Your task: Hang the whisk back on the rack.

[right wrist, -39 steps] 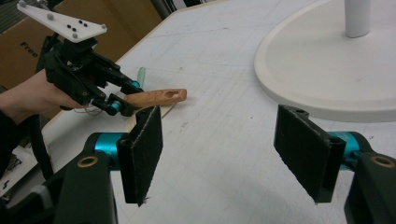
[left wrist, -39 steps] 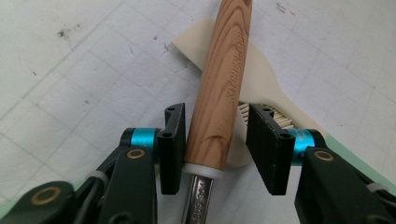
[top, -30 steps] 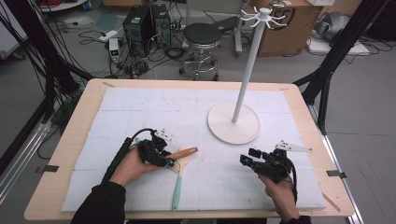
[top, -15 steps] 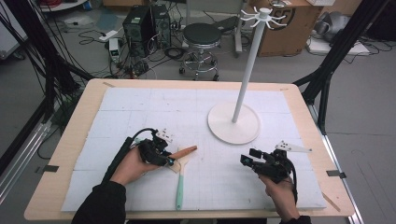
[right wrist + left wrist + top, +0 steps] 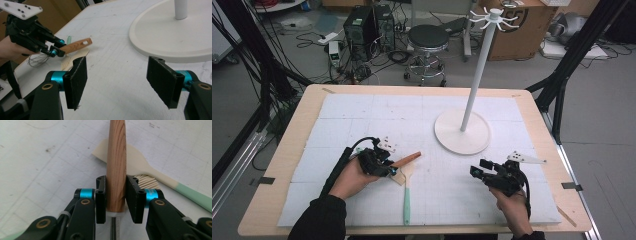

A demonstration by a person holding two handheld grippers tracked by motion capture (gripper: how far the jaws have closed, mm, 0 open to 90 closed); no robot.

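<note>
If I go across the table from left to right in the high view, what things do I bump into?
Left hand-held gripper clamped on a wooden-handled whisk → mint-handled spatula → white stand → right hand-held gripper, jaws open.

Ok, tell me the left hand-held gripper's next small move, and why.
Probably lift the whisk a little. The left hand-held gripper has just been closing and its jaws now sit against the wooden handle, which lies across the spatula, so raising it clears the spatula first.
</note>
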